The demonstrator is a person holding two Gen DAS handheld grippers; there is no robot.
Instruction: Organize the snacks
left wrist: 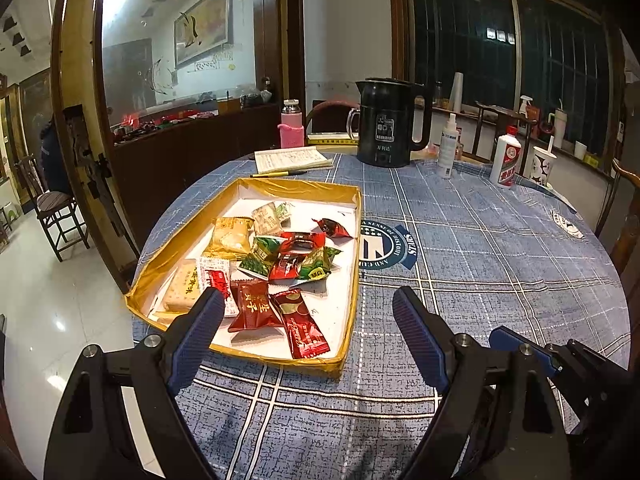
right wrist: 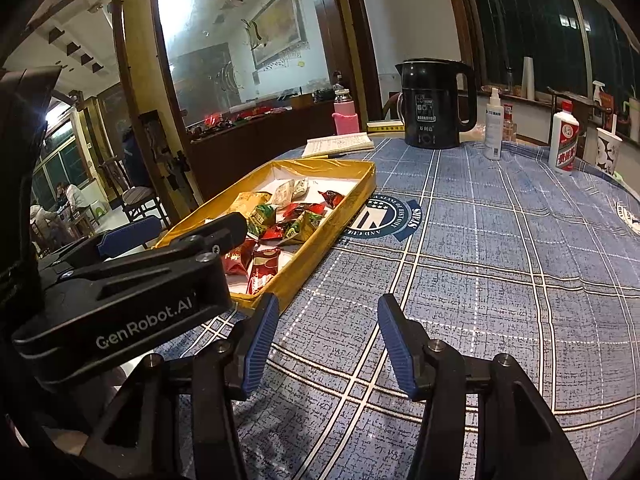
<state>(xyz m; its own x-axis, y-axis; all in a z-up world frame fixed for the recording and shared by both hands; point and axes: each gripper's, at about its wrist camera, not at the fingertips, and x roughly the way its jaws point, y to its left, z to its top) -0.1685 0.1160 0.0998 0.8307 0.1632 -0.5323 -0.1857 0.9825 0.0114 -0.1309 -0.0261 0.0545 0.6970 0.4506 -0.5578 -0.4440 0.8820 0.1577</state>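
Note:
A shallow gold-rimmed tray [left wrist: 356, 240] with a white floor sits on the blue plaid tablecloth and holds several wrapped snacks: red packets [left wrist: 304, 322], green packets [left wrist: 262, 256], a yellow one [left wrist: 232, 236] and a biscuit pack [left wrist: 182, 292]. My left gripper [left wrist: 310, 300] is open and empty, hovering over the tray's near right corner. My right gripper [right wrist: 326, 308] is open and empty over bare cloth to the right of the tray [right wrist: 316, 252]. The left gripper's body [right wrist: 132, 280] shows at the left of the right wrist view, partly hiding the snacks [right wrist: 296, 220].
At the table's far side stand a black kettle [left wrist: 390, 124], a pink bottle [left wrist: 291, 128], a notebook with a pen [left wrist: 292, 160], a spray bottle [left wrist: 448, 148], a white liquor bottle [left wrist: 506, 158] and a paper cup [left wrist: 542, 166]. A wooden chair [left wrist: 56, 208] stands on the floor at left.

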